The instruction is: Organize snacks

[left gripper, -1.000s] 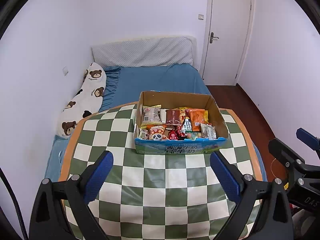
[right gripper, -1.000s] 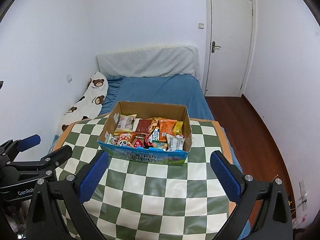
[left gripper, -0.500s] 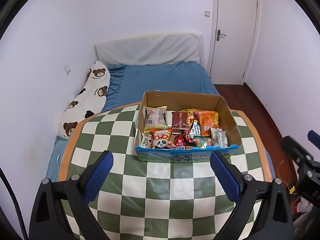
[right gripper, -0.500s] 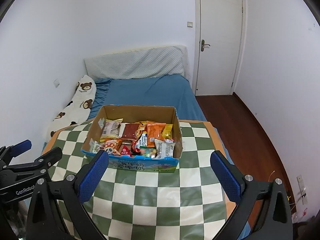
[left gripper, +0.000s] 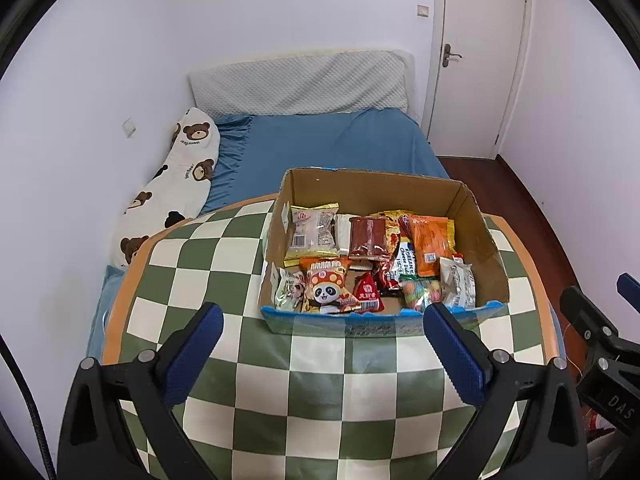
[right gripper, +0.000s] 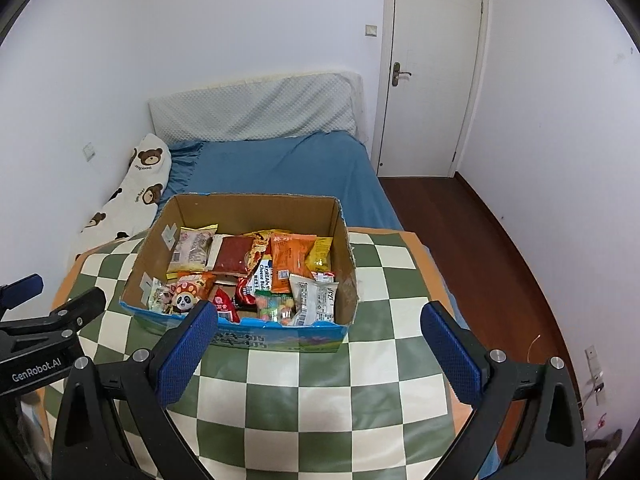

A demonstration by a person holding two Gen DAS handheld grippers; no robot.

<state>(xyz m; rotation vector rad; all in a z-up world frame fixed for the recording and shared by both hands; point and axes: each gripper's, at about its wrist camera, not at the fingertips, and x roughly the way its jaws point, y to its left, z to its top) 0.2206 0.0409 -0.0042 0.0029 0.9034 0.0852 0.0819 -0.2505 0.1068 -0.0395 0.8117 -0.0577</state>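
Observation:
An open cardboard box with a blue printed front stands on the green-and-cream checkered table; it also shows in the right wrist view. It holds several snack packets, among them a panda packet, an orange packet and a dark red packet. My left gripper is open and empty, just short of the box's front wall. My right gripper is open and empty, over the box's front wall.
A bed with a blue sheet and a bear-print pillow lies behind the table. A white door and wooden floor are at the right. The table's orange rim marks its edge.
Both grippers have moved forward toward the box, which now looks larger and nearer. Both stay open and empty.

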